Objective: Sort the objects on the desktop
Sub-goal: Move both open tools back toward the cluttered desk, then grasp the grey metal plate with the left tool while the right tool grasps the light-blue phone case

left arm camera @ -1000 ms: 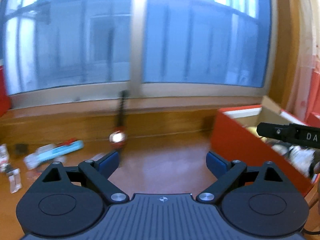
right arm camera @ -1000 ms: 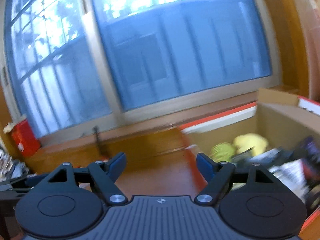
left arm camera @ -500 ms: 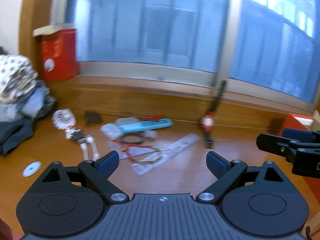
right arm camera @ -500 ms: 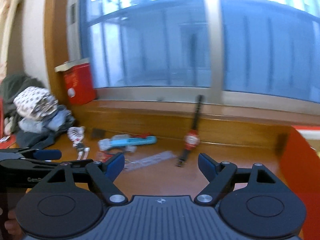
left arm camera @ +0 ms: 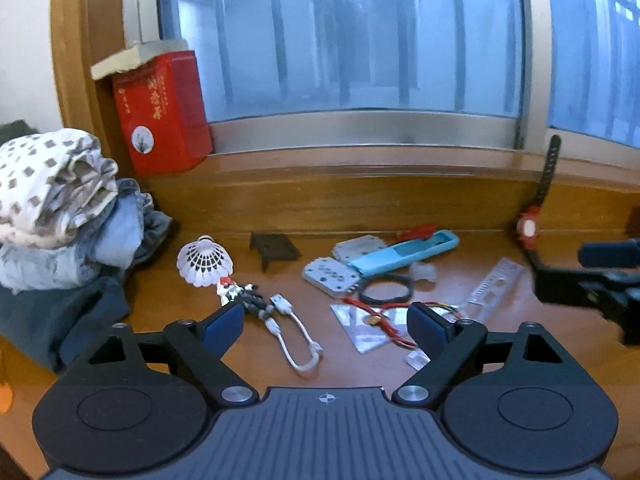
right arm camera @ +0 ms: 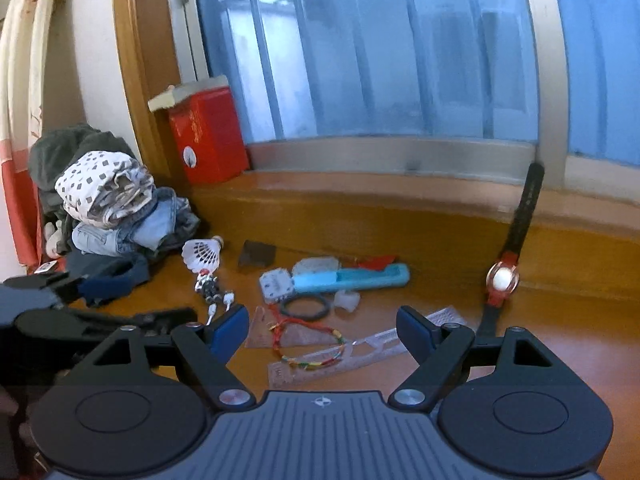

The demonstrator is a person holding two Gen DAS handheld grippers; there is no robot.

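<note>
A red box [left arm camera: 160,112] stands beside white cloth with grey squares [left arm camera: 48,176]; a light-blue case [left arm camera: 404,254], white shuttlecock [left arm camera: 204,262] and red-faced watch [right arm camera: 502,280] dot the amber-brown desk [left arm camera: 320,344].

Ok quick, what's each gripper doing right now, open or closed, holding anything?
Left gripper: open, holding nothing.
Right gripper: open, holding nothing.
</note>
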